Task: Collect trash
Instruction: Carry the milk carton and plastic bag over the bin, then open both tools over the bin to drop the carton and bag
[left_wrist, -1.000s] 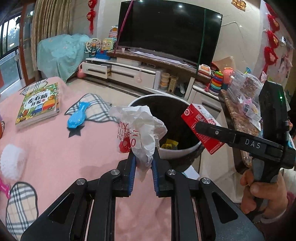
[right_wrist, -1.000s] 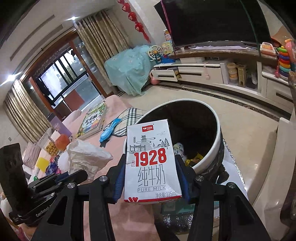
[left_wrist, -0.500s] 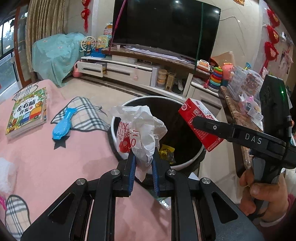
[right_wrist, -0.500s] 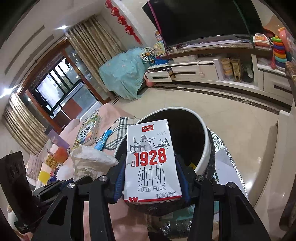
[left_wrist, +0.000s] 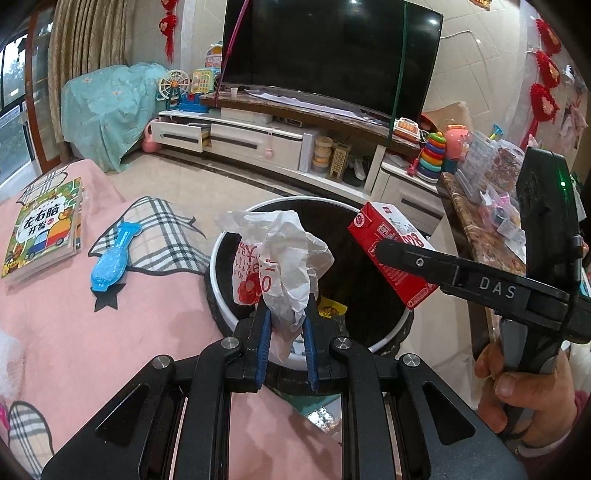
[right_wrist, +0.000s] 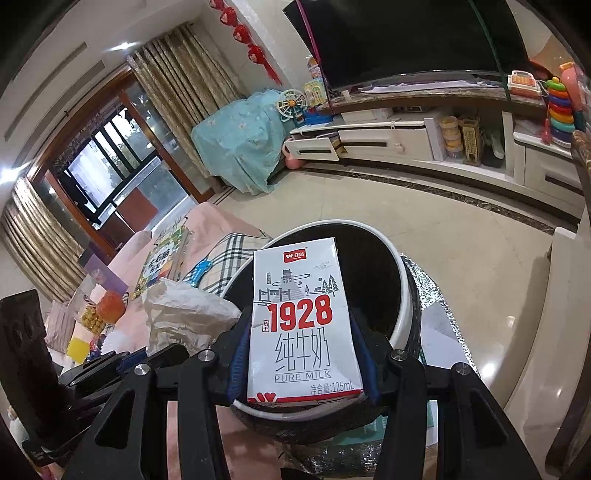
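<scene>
My left gripper (left_wrist: 286, 317) is shut on a crumpled white plastic bag (left_wrist: 282, 262) with red print, held over the near rim of a round black trash bin (left_wrist: 391, 332) with a white rim. My right gripper (right_wrist: 301, 332) is shut on a small milk carton (right_wrist: 301, 317), white and red with "1928" on it, and holds it above the same bin (right_wrist: 402, 280). In the left wrist view the carton (left_wrist: 391, 251) hangs tilted over the bin's right side, gripped by the right gripper's black fingers (left_wrist: 417, 262). Some wrappers lie at the bin's bottom.
A pink cloth-covered surface (left_wrist: 92, 332) left of the bin carries a picture book (left_wrist: 44, 229) and a blue toy (left_wrist: 110, 258). A brown counter edge (left_wrist: 469, 229) with packets stands right of the bin. A TV cabinet (left_wrist: 258, 140) runs along the far wall. A person's hand (left_wrist: 524, 384) grips the right tool.
Both grippers have moved forward toward the bin with their loads. The bag and the carton now hang over the bin's opening instead of short of it.
</scene>
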